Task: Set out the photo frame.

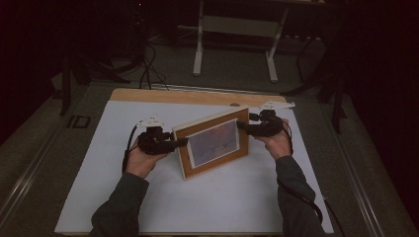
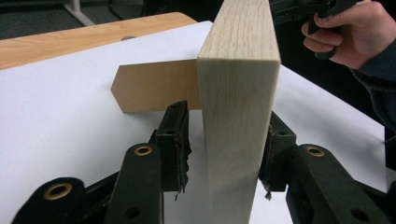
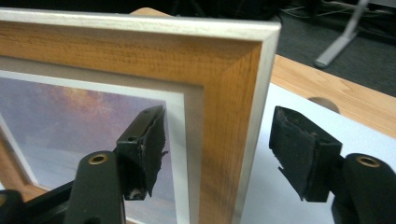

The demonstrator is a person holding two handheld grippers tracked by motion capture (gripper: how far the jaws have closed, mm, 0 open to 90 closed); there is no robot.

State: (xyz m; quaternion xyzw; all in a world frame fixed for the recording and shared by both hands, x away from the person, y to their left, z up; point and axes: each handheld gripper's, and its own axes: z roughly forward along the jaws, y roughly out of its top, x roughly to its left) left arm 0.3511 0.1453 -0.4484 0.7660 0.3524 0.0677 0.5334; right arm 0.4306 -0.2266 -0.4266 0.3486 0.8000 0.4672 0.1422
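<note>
The high view looks forward and down over the whole worktop [image 1: 148,197] from the person's side. Each gripper view sits very close, looking along its own jaws at one end of the picture frame [image 1: 212,143], which all three views share.

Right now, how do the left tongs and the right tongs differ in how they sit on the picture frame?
The left tongs straddle one end of the picture frame; the right tongs straddle the opposite end, near its top corner. On the left tongs one pad seems to lie against the wood while the other stands just off; on the right tongs both pads stand well clear. Shared: both are open around the upright frame.
</note>
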